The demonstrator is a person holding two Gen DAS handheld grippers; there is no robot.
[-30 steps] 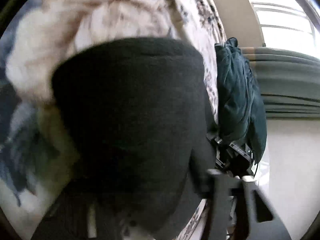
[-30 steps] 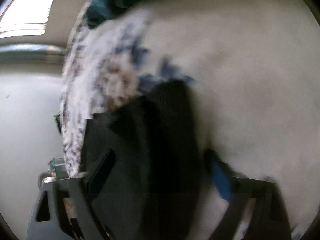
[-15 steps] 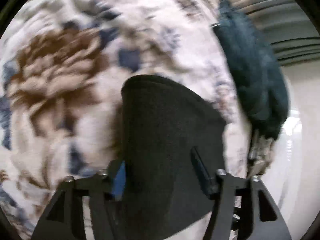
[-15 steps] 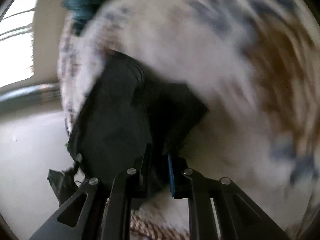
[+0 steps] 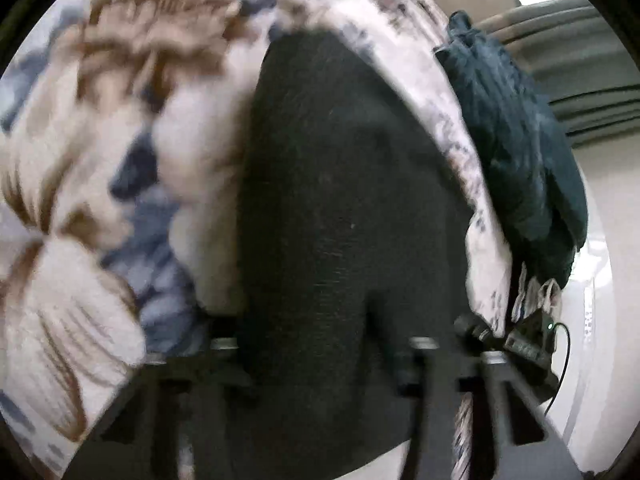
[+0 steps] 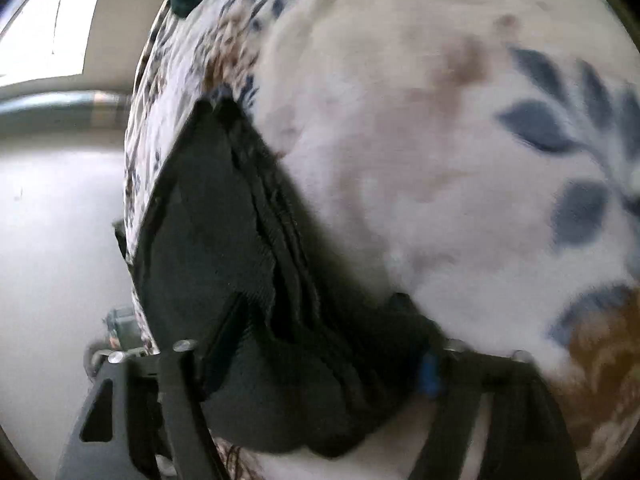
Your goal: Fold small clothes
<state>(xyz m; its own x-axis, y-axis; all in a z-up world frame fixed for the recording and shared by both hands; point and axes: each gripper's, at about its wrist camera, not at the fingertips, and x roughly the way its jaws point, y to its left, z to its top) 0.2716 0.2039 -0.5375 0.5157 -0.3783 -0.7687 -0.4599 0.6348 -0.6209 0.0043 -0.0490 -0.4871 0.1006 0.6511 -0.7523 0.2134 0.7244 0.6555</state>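
Black garment (image 5: pixel 340 200) on white, blue-and-brown floral bedspread (image 5: pixel 100 140); teal cloth (image 5: pixel 520 140).

text: none legible | checked: black garment (image 5: pixel 340 208), floral blanket (image 6: pixel 420 140) | labels: none

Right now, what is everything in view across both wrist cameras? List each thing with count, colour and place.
Garment: one, black, lying on the blanket between both grippers' fingers.
Blanket: one, white with blue and brown floral print, under the garment, filling most of both views.
Cloth: one, dark teal, heaped at the blanket's far edge.
Device: one, black with a cable, below the cloth at the blanket's edge; too blurred to identify.
Floor: pale, beside the blanket.
Window: bright, in the top left corner of the right wrist view.
Left gripper: black, fingers apart around the garment.
Right gripper: black with a blue pad, fingers apart around the garment.
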